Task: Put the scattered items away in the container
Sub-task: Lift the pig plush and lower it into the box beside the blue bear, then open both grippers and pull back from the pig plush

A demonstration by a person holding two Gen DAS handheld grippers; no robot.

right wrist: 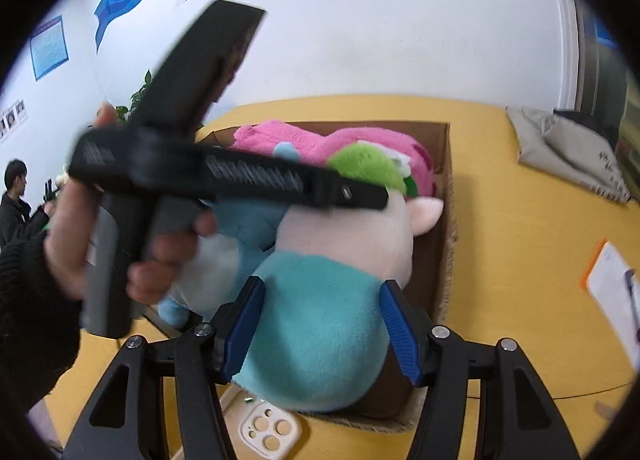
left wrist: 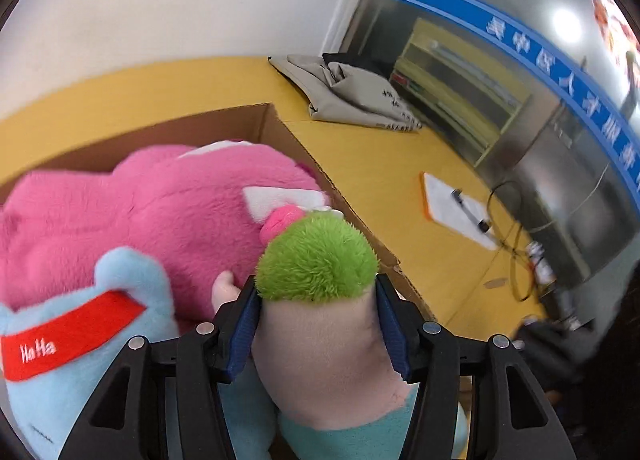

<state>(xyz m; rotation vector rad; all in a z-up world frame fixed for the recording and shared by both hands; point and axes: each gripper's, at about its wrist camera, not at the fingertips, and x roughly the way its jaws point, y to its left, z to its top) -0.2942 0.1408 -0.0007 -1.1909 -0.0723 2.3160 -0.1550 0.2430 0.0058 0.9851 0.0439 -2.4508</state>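
I see the cardboard box (left wrist: pixel 280 128) already crowded by the pink plush (left wrist: pixel 160 212) at ten o'clock of my left view. The green-haired doll (left wrist: pixel 320 324) sits over the box rim, left gripper (left wrist: pixel 316 324) clamped on its head, right gripper (right wrist: pixel 320 324) on its teal body. Risk: overfull box, doll rolls out onto the yellow table (left wrist: pixel 380 180) once released.

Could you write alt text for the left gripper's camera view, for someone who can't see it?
The left gripper clamps the pale head of a green-haired plush doll between its blue pads, over a cardboard box on a yellow table. A big pink plush and a light blue plush with a red "HaHa" band already fill the box.
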